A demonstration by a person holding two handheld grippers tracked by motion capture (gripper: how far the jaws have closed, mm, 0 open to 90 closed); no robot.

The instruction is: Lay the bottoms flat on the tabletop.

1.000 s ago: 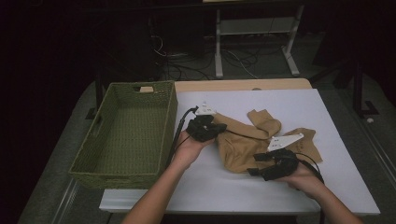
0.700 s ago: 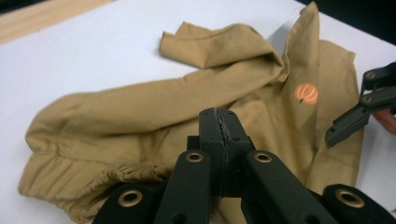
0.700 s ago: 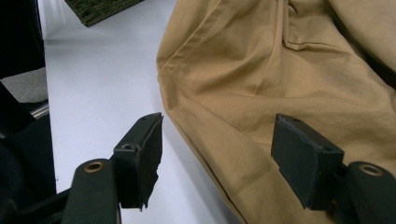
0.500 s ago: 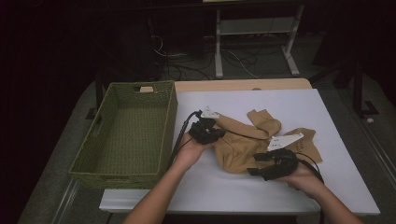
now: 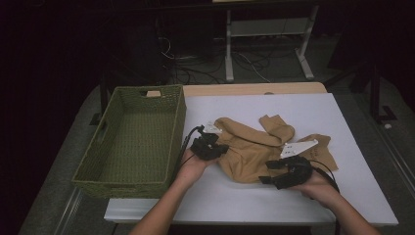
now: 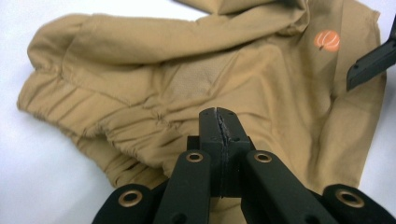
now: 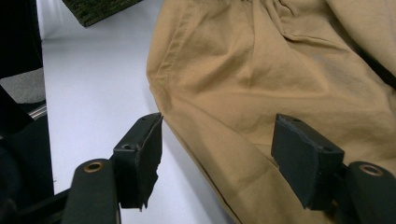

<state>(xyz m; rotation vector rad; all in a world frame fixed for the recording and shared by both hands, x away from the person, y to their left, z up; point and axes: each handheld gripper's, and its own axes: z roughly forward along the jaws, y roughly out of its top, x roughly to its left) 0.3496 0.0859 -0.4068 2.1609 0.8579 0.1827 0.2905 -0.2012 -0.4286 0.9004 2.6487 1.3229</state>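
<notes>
A crumpled tan garment (image 5: 249,147) with an elastic waistband lies in the middle of the white table (image 5: 293,107). It carries a small orange pumpkin mark (image 6: 327,40). My left gripper (image 5: 208,146) is at the garment's left edge, low over the gathered waistband (image 6: 116,126). Its jaws are pressed together (image 6: 218,119), and I see no cloth between them. My right gripper (image 5: 268,173) is at the garment's near edge and stands open (image 7: 217,128). The garment's (image 7: 289,70) folded edge lies between its pads (image 7: 299,154), which do not press on it.
A green woven basket (image 5: 98,142) stands with nothing in it on the table's left side, close to my left hand. The right gripper's jaw (image 6: 371,63) shows at the right edge of the left gripper view. Bare white table lies in front of the garment.
My left gripper has sunk toward the table and come nearer the garment's waistband. The right gripper and the garment have kept still.
</notes>
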